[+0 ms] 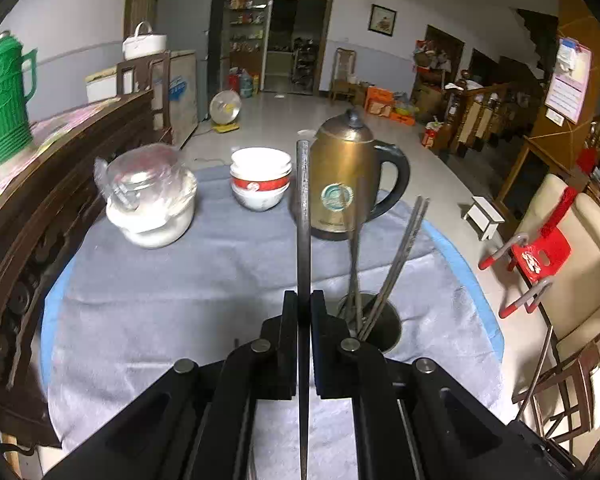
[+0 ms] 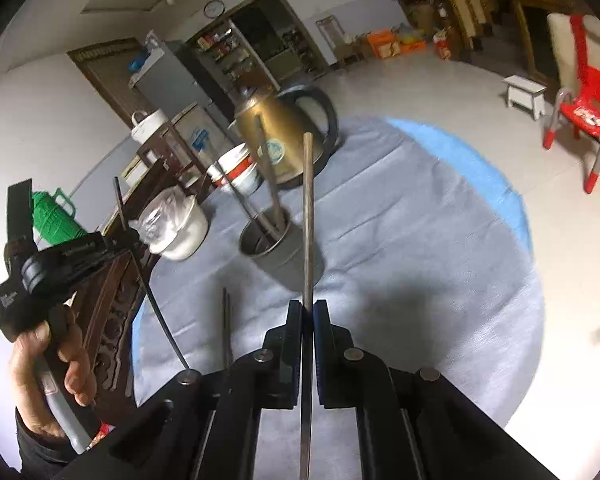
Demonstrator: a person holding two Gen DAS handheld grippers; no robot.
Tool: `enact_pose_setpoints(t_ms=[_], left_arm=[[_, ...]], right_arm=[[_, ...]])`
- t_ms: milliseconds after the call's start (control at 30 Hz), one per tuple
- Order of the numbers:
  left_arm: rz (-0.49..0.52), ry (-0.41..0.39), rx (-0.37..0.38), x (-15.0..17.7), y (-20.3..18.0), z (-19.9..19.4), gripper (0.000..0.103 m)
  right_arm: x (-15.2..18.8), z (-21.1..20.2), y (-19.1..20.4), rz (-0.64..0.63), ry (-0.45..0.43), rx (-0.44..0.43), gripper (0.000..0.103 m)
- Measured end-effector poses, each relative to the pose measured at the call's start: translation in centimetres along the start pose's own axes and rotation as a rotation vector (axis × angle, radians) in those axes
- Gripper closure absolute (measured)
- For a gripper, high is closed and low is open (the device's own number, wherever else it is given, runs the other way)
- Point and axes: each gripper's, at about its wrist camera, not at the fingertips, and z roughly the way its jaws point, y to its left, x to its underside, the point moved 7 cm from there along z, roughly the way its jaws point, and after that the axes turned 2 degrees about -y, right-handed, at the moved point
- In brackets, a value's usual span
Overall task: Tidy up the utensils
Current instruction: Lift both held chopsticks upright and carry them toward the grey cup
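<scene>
1. The round table (image 2: 420, 240) carries everything, under a grey cloth with a blue edge showing at the rim. It stands against a dark carved sideboard (image 1: 28, 208), which is probably why the bulky things are pushed to that far side and the near cloth is left free for working.

2. The brass kettle (image 1: 348, 176) stands upright at the back, with a stack of white bowls (image 1: 261, 178) to its left and a plastic-wrapped jar (image 1: 152, 196) further left; they look parked out of the way.

3. The metal holder cup (image 2: 278, 248) sits near the table's middle, where both hands can reach it. Several chopsticks already lean in it, tips down and tops fanned out (so part of the sorting looks done).

4. A pair of chopsticks (image 2: 226, 324) lies flat on the cloth nearer the person, apart from the cup and not yet collected.

5. The left gripper (image 1: 304, 304) is clamped tight on one dark chopstick (image 1: 303, 208), held near its middle so the long end points ahead towards the kettle, the cup just to its right.

6. The right gripper (image 2: 308, 312) is likewise pinched on its own chopstick (image 2: 308, 216), whose end overlaps the cup in its view; I judge both sticks are headed into the cup.
</scene>
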Motion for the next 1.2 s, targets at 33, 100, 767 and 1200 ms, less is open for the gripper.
enact_pose_setpoints(t_ms=[33,100,767,1200], left_arm=[[0.002,0.003,0.009,0.0,-0.2,0.2,0.097],[0.006,0.008,0.027,0.0,-0.4,0.6,0.097],[-0.083,-0.094,0.059,-2.0,1.2,-1.9,0.097],[-0.046,-0.111,0.015,-2.0,2.6,-0.6,0.097]], right_arm=[[0.0,-0.1,-0.3,0.010,-0.003,0.006,0.097],[0.1,0.0,-0.7,0.022,-0.003,0.021,0.097],[-5.9,0.5,0.1,0.070,-0.145,-0.101,0.097],[-8.4,0.3,4.2,0.000,-0.236,-0.066,0.097]])
